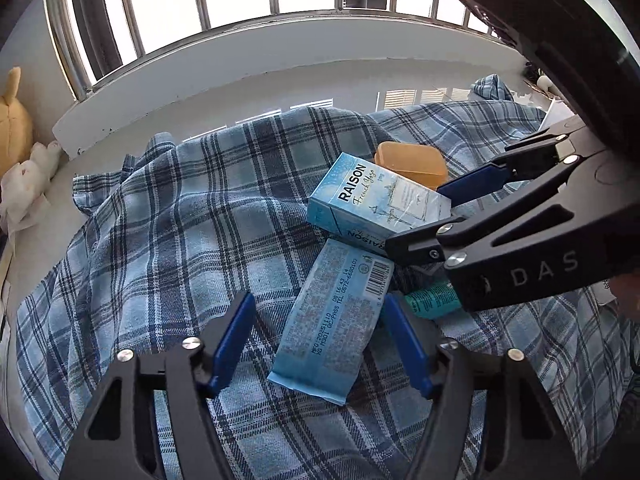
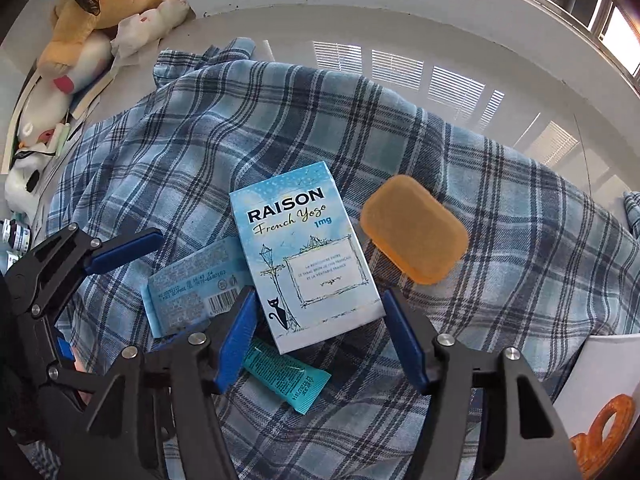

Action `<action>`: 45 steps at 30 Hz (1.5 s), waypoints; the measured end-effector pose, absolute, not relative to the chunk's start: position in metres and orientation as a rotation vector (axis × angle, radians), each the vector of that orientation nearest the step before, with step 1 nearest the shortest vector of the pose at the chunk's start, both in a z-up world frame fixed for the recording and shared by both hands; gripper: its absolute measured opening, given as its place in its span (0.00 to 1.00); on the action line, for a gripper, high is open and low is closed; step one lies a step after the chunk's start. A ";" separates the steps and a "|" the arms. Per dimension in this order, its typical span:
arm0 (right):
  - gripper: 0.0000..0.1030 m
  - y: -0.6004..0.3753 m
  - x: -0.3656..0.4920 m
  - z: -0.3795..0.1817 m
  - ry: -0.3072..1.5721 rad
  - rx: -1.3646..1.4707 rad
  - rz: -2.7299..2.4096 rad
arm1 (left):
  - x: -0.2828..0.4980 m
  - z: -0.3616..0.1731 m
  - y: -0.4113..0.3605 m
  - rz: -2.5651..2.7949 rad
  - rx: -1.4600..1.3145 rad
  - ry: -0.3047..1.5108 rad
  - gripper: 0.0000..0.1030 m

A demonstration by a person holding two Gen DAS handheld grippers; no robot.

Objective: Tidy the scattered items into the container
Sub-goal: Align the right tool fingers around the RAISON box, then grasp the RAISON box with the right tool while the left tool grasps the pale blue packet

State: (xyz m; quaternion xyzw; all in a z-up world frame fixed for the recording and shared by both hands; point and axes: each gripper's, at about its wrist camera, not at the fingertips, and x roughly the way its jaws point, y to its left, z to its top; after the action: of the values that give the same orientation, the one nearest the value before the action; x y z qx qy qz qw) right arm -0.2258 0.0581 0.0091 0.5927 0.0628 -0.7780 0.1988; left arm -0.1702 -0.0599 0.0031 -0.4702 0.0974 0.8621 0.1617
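Note:
Several small items lie bunched on a blue plaid cloth (image 1: 160,240). A light-blue RAISON box (image 2: 308,256) rests on top, and my right gripper (image 2: 320,340) points down over its near end, a blue pad on each side with a thin gap, open. Under the box lies a blue packet (image 1: 332,320) with a barcode. My left gripper (image 1: 320,344) straddles that packet, open and not pressing it. A teal tube (image 2: 288,380) pokes out below the box. An orange rounded bar (image 2: 414,230) sits just beyond. The right gripper (image 1: 440,216) also shows in the left wrist view, the left gripper (image 2: 120,280) in the right wrist view.
A white sill (image 1: 280,52) and window bars run along the far side. Stuffed toys (image 2: 80,20) are piled at the far left. A white box with a pretzel print (image 2: 600,400) stands at the near right edge. The two grippers are close together.

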 end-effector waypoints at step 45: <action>0.56 0.112 -0.155 0.075 0.055 1.502 -2.408 | -0.137 0.043 -0.050 2.518 -1.225 0.279 0.43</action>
State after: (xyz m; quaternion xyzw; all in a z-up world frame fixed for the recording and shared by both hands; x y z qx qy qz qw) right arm -0.1548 0.1123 0.0751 0.5231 0.0191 -0.8386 0.1506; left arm -0.1365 -0.0498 0.0427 -0.4295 0.0978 0.8829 0.1629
